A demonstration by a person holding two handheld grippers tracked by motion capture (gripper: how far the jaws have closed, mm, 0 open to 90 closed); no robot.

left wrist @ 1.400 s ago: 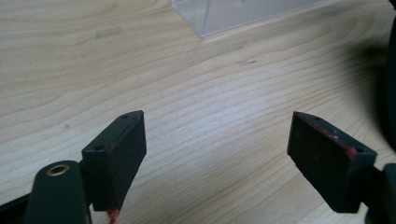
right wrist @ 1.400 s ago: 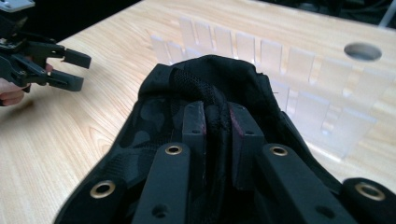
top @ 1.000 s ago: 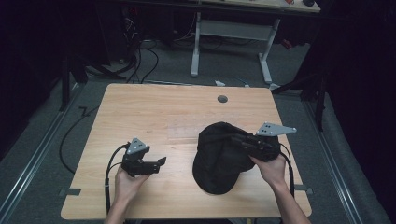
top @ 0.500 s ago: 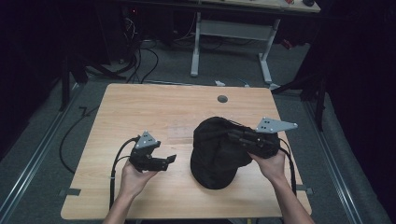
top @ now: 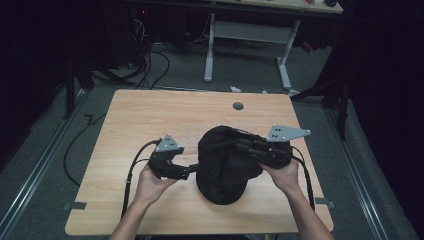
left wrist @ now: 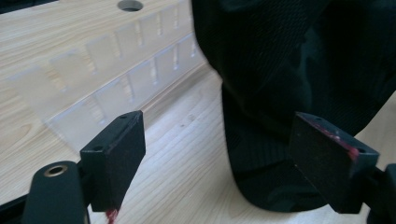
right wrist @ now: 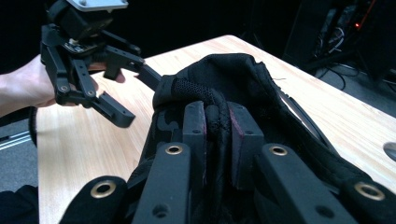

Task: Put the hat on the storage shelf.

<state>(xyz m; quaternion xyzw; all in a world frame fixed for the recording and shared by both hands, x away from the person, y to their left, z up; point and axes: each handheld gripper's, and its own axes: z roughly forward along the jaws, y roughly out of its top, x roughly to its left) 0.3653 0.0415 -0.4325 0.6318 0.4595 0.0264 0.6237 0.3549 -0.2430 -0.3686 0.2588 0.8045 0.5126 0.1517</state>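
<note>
Black mesh fabric bunches between the pads of the right gripper [right wrist: 217, 140], which is pinching a fold at the rim of the black cap [top: 225, 160]; the cap hangs from that pinch, its lower edge resting on the wooden table [top: 150, 115] near the front edge. The left gripper [left wrist: 229, 158] comes in from the side with its jaws spread wide, the cap's side wall just inside the far pad. The danger, as I read it: the pinch grabs only a thin fold, so a tug from the left could slide the fabric out. And if the left closes on loose mesh alone, the cap may twist or collapse rather than open.
</note>
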